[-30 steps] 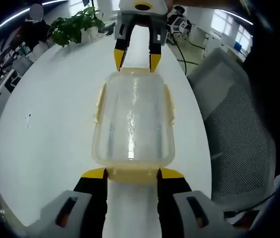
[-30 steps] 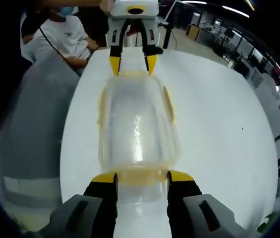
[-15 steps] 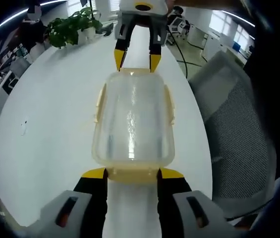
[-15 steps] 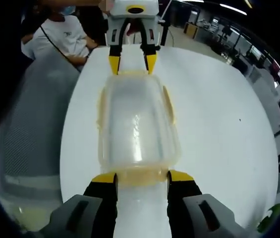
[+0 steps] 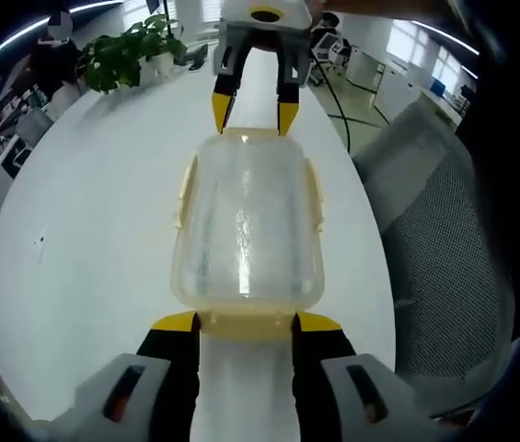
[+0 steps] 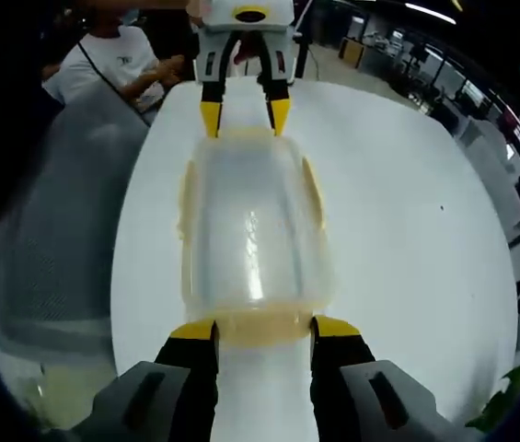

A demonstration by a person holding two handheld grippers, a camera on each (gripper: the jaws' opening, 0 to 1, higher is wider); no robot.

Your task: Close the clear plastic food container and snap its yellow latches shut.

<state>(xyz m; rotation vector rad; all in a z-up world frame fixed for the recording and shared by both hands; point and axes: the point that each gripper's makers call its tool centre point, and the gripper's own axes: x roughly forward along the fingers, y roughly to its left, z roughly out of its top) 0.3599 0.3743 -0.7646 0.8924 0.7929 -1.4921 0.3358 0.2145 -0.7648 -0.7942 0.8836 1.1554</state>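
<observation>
The clear plastic container (image 5: 246, 221) lies lengthwise on the white table (image 5: 94, 239) with its lid on. Pale yellow latches (image 5: 185, 191) run along both long sides. My left gripper (image 5: 246, 322) is open, its yellow-tipped jaws on either side of the near end latch (image 5: 246, 324). At the far end my right gripper (image 5: 254, 112) stands the same way. In the right gripper view the container (image 6: 250, 221) shows from the other end. There my right gripper (image 6: 264, 329) is open around the end latch (image 6: 261, 327), and my left gripper (image 6: 239, 117) is at the far end.
A grey mesh chair (image 5: 444, 221) stands close by one long edge of the table, seen again as the chair (image 6: 52, 212). Potted plants (image 5: 126, 51) sit at the table's far end. A person in a white shirt (image 6: 117, 60) sits beyond the table.
Both views have swung slightly over the table while the container keeps its place between the two grippers. Jaw spacing is unchanged.
</observation>
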